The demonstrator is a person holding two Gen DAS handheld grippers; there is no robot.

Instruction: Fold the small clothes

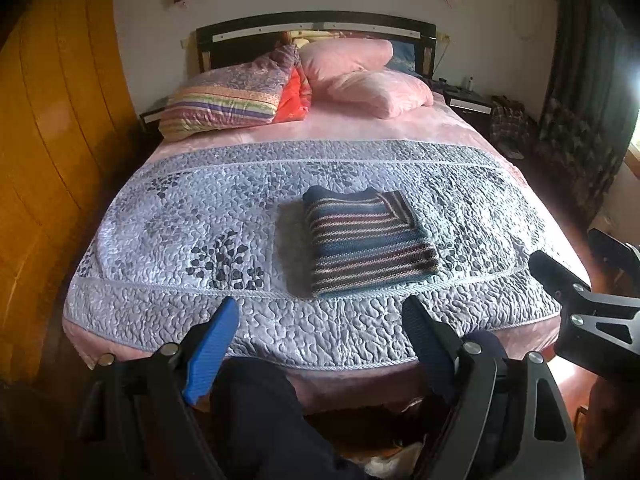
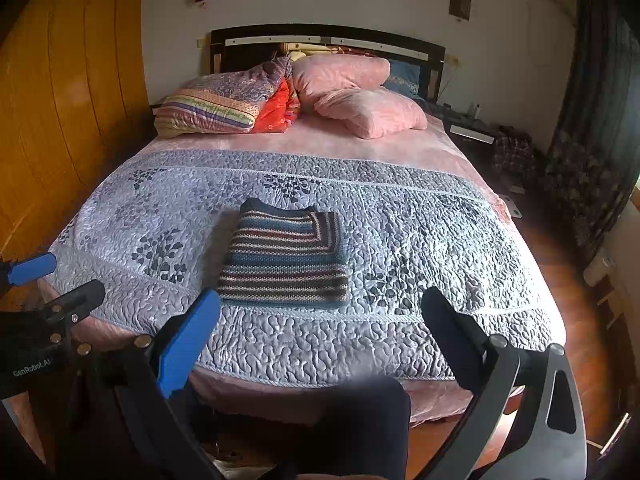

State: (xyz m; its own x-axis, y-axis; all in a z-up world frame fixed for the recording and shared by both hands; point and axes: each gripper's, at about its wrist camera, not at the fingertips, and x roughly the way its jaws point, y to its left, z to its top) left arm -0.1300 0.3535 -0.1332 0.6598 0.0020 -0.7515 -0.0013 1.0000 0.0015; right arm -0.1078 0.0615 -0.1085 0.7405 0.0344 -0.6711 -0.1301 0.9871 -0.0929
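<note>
At the bed's (image 1: 360, 344) foot, both grippers (image 1: 320, 320) (image 2: 320, 312) hover, fingers spread.

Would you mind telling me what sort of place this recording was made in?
Most likely a home bedroom: a made bed with a dark headboard, pink pillows, and a bedside table. A folded striped sweater lies on the quilt.

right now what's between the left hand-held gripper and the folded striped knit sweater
Only bare quilted grey bedspread between the open left hand-held gripper and the folded striped knit sweater, seen in left wrist view.
</note>
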